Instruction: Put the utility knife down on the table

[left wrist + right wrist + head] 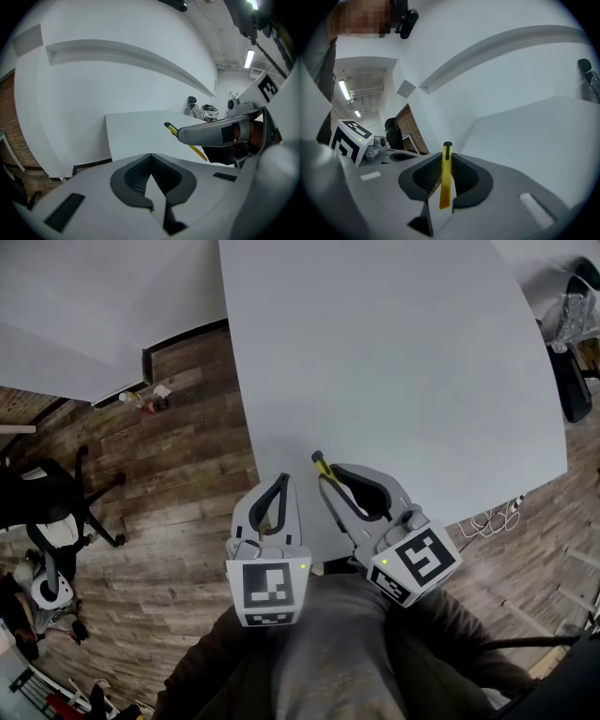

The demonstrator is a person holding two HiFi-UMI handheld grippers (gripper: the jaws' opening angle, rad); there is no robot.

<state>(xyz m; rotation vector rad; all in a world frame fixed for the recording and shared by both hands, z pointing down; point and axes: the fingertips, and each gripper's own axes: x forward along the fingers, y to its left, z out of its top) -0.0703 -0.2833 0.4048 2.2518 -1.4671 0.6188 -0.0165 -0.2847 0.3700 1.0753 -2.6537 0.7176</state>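
Observation:
The yellow utility knife (pixel 320 465) with a black tip is clamped between the fingers of my right gripper (pixel 330 472), which is shut on it. The knife sticks out forward over the near edge of the pale grey table (pixel 394 352), above its surface. In the right gripper view the knife (pixel 446 178) stands upright between the dark pads, with the table (pixel 534 136) ahead. My left gripper (pixel 280 481) is shut with nothing in it, just left of the right one at the table's near corner. From the left gripper view (pixel 151 157) the knife (pixel 172 129) shows at the right.
Wood floor lies left of the table, with a black office chair (pixel 52 512) and small items (pixel 145 401) on it. Another dark chair (pixel 572 381) and white cables (pixel 492 517) are off the table's right edge. White walls surround.

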